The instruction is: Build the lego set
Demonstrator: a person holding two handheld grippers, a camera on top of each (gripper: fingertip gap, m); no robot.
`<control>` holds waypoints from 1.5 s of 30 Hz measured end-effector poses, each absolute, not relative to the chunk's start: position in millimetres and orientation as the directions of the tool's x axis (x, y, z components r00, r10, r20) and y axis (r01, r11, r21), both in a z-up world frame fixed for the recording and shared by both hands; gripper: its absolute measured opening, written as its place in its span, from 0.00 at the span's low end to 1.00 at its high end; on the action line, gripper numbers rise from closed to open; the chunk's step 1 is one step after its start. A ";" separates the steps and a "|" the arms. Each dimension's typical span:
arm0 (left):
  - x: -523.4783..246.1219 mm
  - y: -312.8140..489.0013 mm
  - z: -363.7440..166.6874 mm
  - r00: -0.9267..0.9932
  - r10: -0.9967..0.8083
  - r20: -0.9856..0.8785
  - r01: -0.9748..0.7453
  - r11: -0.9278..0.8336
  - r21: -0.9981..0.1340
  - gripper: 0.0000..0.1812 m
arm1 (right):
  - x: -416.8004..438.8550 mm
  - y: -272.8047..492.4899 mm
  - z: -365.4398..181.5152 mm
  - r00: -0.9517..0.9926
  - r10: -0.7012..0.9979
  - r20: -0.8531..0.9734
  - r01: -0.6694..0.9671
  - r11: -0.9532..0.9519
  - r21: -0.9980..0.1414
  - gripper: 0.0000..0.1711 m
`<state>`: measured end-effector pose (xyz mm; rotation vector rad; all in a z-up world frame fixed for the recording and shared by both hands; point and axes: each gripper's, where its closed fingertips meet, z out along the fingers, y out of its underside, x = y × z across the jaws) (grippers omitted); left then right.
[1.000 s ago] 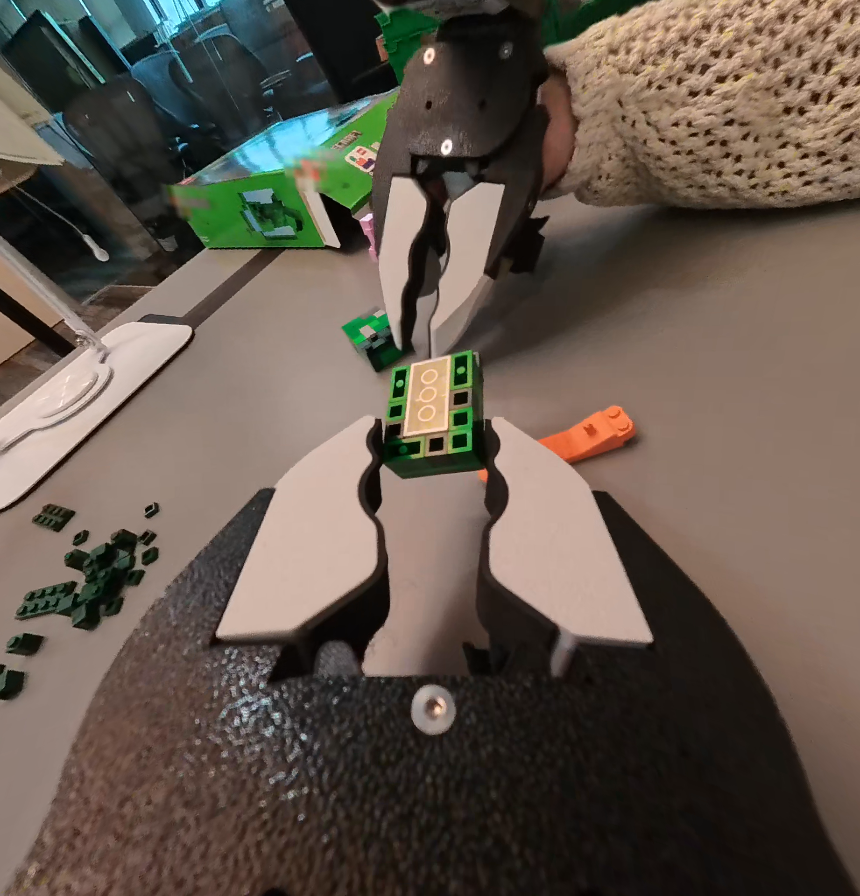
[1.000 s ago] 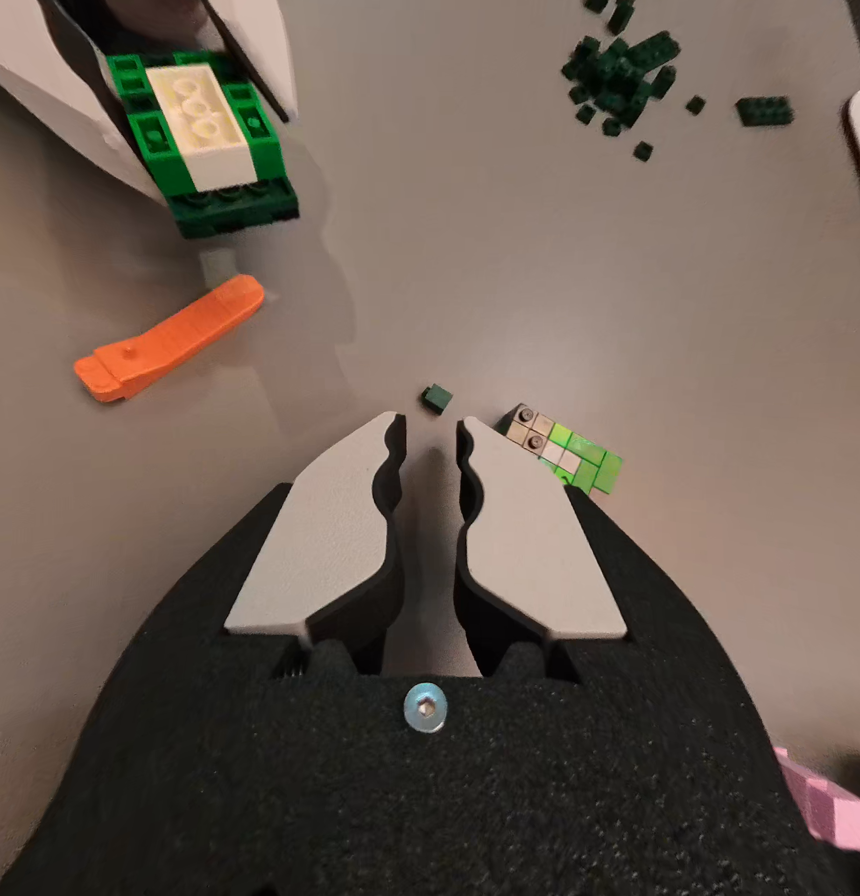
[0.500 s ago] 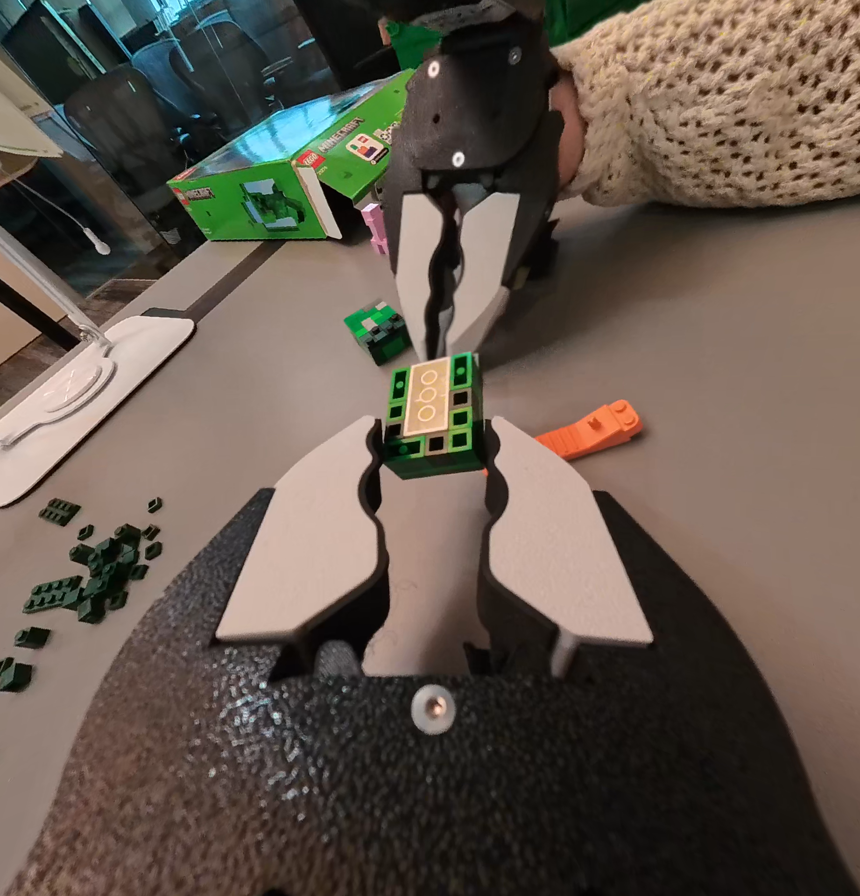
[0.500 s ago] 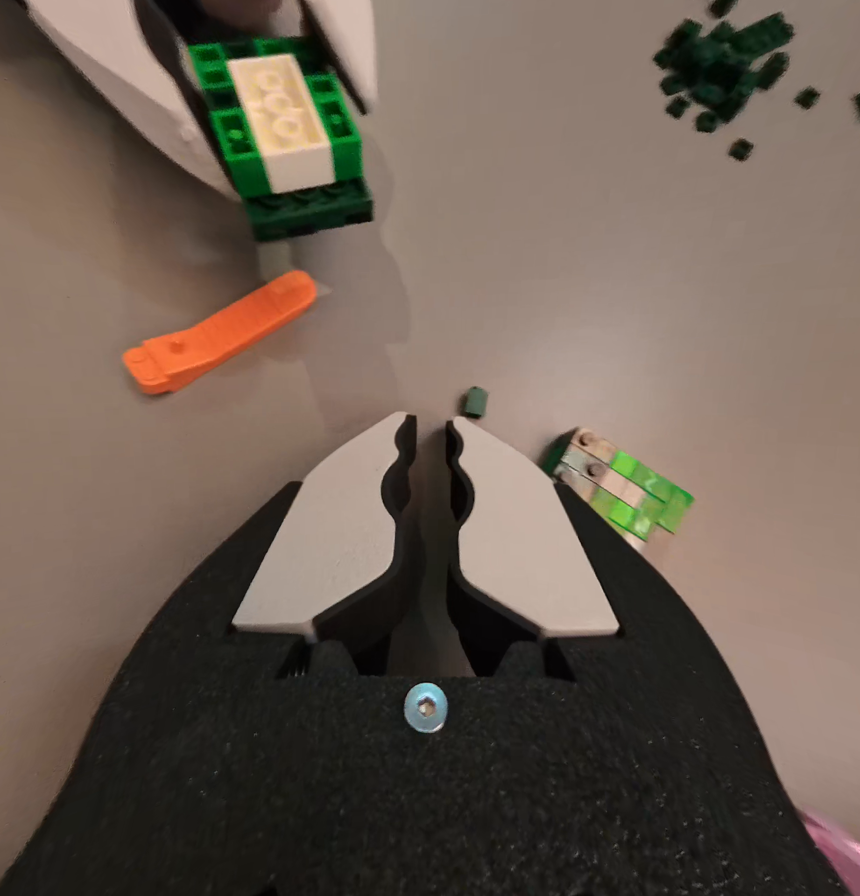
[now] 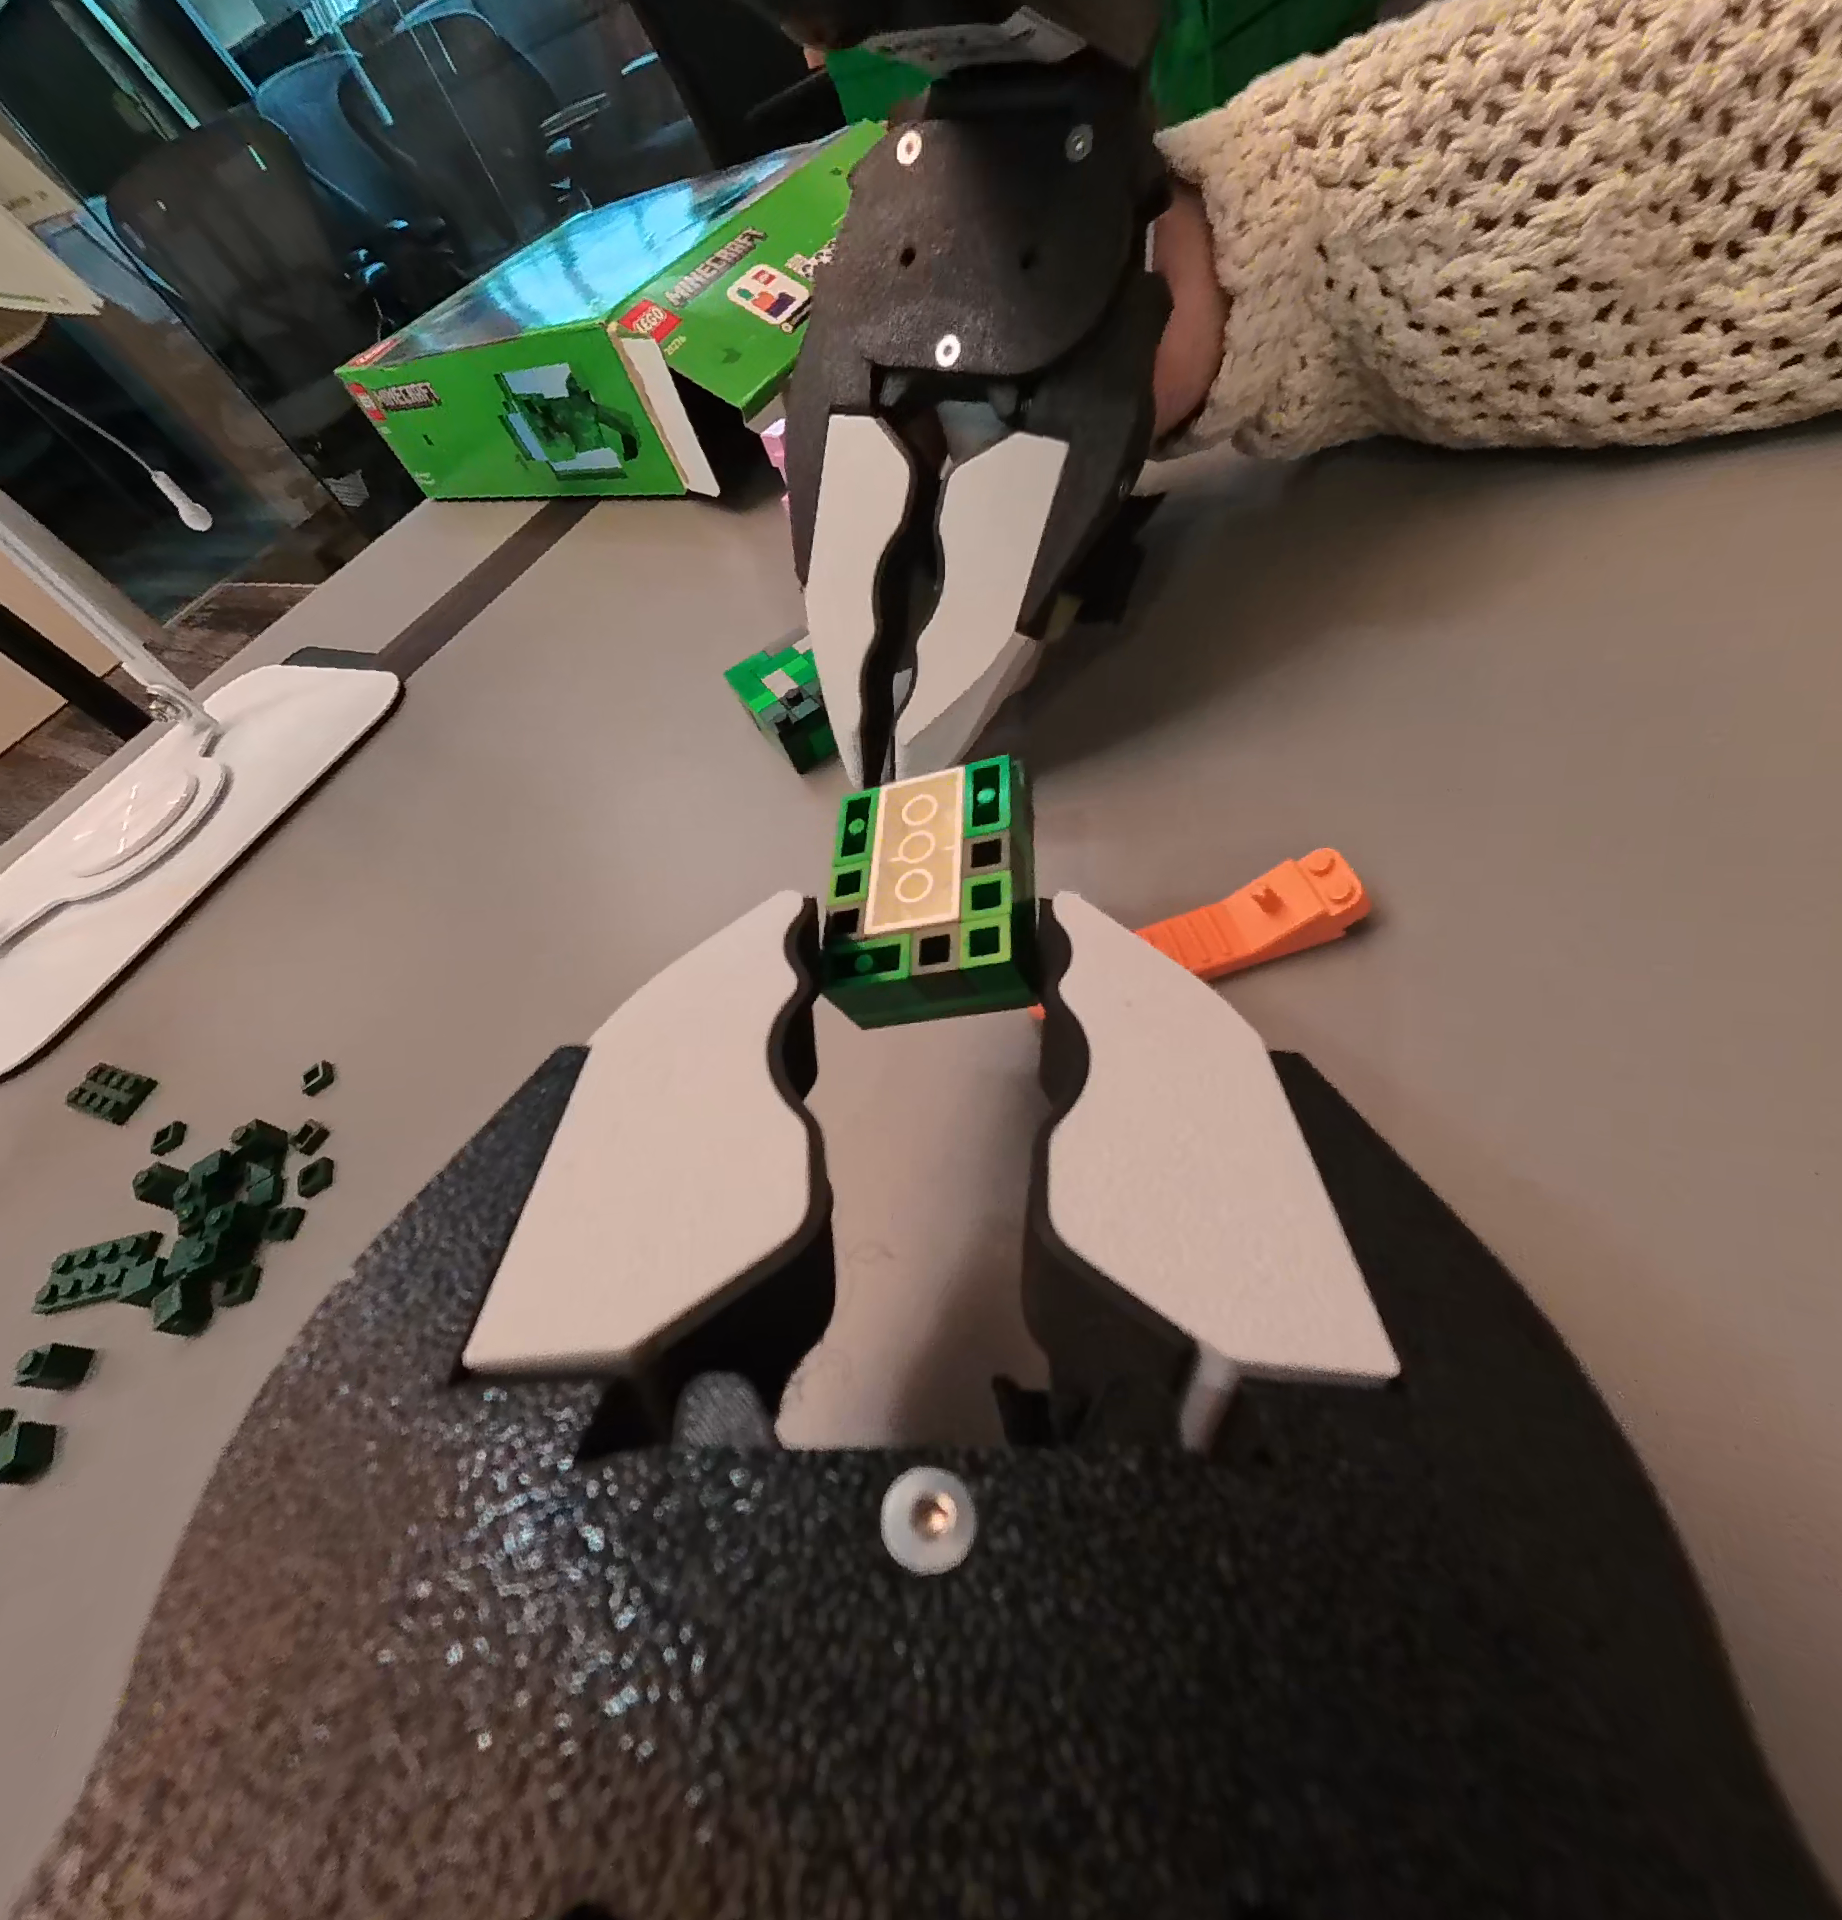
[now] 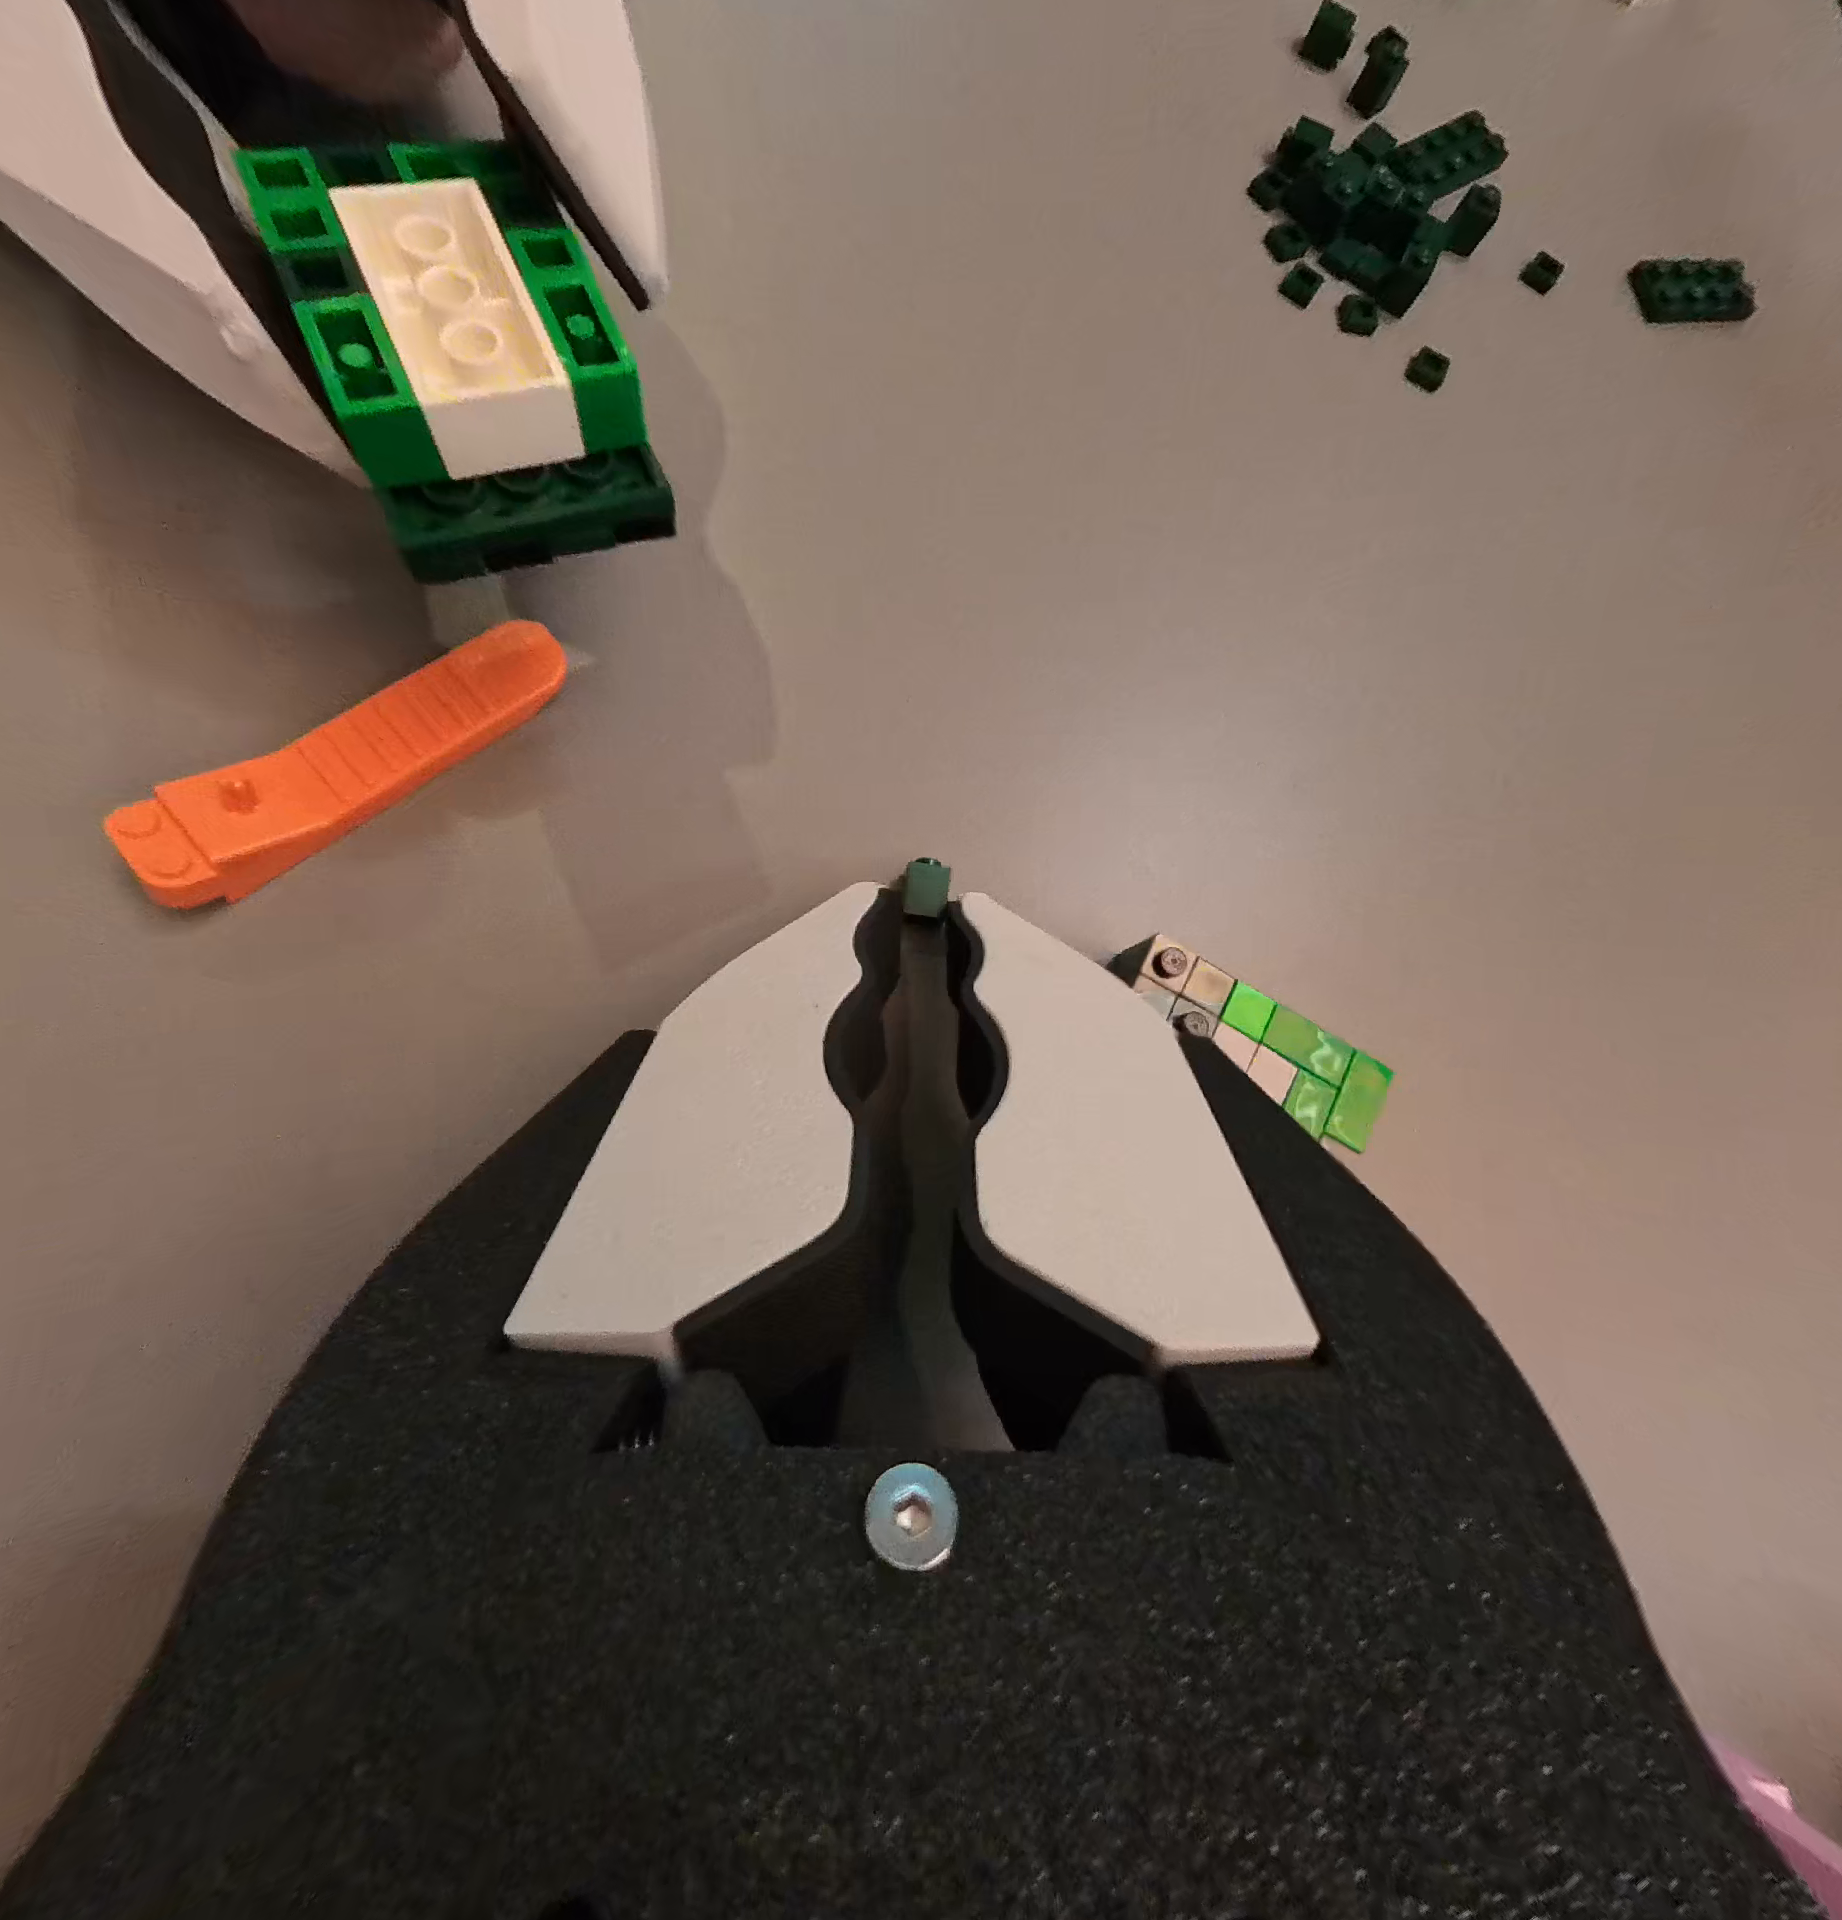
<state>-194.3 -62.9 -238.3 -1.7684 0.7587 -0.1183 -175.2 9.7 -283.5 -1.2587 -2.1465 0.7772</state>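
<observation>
Lego block (image 5: 929, 902) sits clamped in your left gripper (image 5: 932, 961), above the table (image 5: 1468, 727). Your right gripper (image 6: 922, 902) pinches 1 dark stud brick (image 6: 925, 891), mostly hidden between its tips. Its body hides part of a tiled plate (image 6: 1275, 1039).

This looks like an office or meeting room. The work surface is a wide grey table (image 5: 1519, 727) with a dark seam (image 5: 460, 613) running toward 11 o'clock in the left wrist view. Past its far edge, at 11 to 12 o'clock, stand dark mesh-backed office chairs (image 5: 221, 208) behind what appears to be a glass partition (image 5: 86, 343). A white flat lamp base (image 5: 117, 810) with a slim metal stem sits on the table at 9 o'clock, and carpeted floor (image 5: 23, 748) shows beyond the table edge.
</observation>
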 end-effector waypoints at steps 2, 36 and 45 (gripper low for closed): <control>-194.4 -62.6 -238.4 0.787 -0.541 -0.296 -0.432 -0.141 -0.891 0.22 | -174.5 8.1 -283.3 -0.442 0.880 0.174 0.584 0.430 -0.689 0.04; -182.9 -69.0 -267.3 0.716 -0.618 -0.326 -0.564 -0.237 -0.791 0.22 | -152.8 -61.8 -254.6 -0.716 0.637 0.286 0.490 0.751 -0.443 0.04; -179.3 -76.1 -275.5 0.686 -0.664 -0.295 -0.585 -0.264 -0.767 0.22 | -149.8 -69.6 -267.9 -0.801 0.574 0.172 0.516 0.806 -0.290 0.05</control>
